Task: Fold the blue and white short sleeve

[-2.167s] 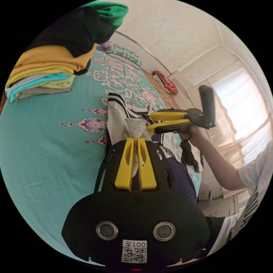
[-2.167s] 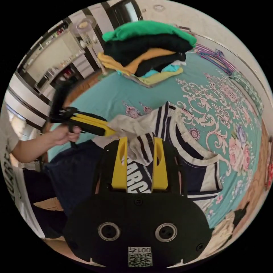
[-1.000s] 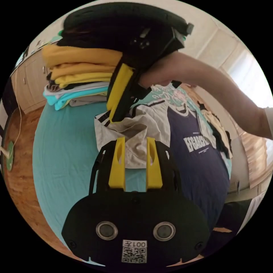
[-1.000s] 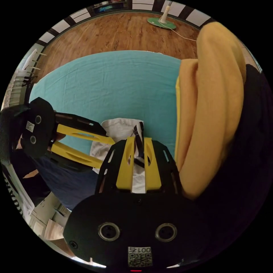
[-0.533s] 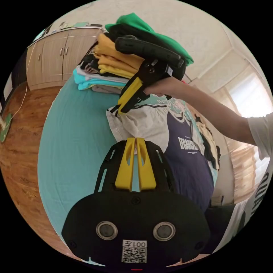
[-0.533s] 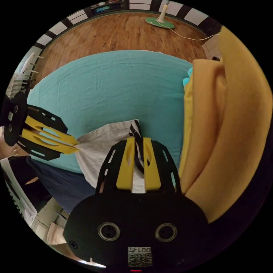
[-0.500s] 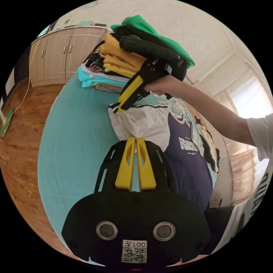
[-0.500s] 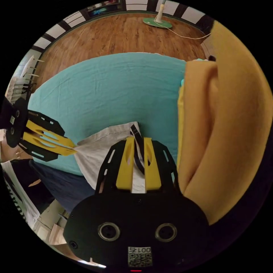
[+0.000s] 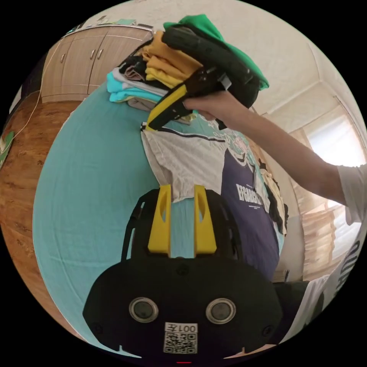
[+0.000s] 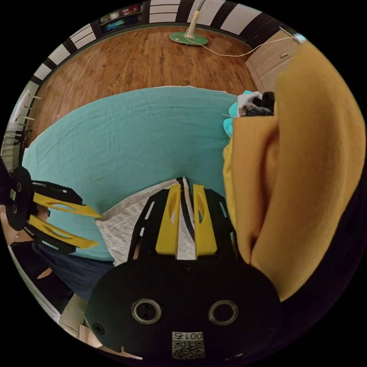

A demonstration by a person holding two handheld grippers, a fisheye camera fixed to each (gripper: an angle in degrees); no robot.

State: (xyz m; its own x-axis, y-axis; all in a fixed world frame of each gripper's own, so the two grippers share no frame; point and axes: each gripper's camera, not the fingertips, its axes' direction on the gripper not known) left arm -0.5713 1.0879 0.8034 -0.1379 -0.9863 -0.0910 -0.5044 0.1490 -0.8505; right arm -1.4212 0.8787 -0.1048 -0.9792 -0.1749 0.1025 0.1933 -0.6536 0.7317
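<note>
With the shirt (image 9: 214, 168) spread on the bed (image 9: 88, 179), the released left gripper (image 9: 182, 191) should re-grip the sleeve edge while the right gripper (image 10: 185, 189) (clenched on the striped cuff) holds it taut.

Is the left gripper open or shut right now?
Open. The left gripper has its jaws spread, bedsheet visible between them, with the shirt sleeve edge lying loose at the tips.

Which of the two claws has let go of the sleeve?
The left claw: its yellow jaws stand apart around the white sleeve edge. The right claw is narrowly closed on the sleeve's navy-striped cuff.
</note>
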